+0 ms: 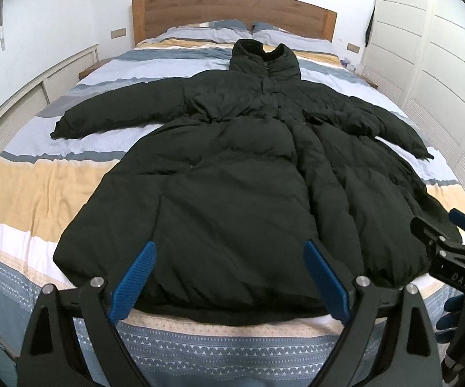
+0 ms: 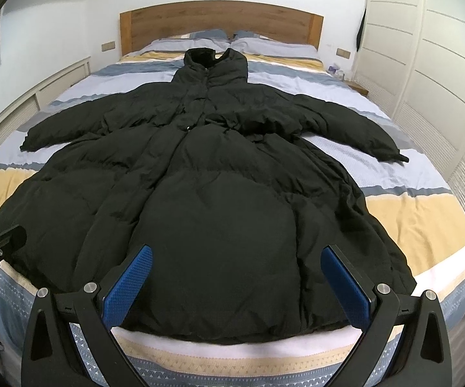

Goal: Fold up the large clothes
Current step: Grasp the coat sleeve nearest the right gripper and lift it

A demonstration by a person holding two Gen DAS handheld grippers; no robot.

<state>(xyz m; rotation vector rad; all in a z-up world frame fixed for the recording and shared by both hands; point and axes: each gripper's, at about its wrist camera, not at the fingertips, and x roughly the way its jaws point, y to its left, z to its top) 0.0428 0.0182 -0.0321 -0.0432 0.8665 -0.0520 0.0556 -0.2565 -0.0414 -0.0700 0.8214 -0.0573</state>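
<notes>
Both our grippers, left (image 1: pixel 229 258) and right (image 2: pixel 237 262), gape near the coat (image 1: pixel 232 177) hem; we should pinch each sleeve cuff firmly first.

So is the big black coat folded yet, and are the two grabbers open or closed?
black coat: unfolded, spread flat, zipped, both sleeves out
left gripper: open, empty, at the hem
right gripper: open, empty, at the hem
bed: made
</notes>
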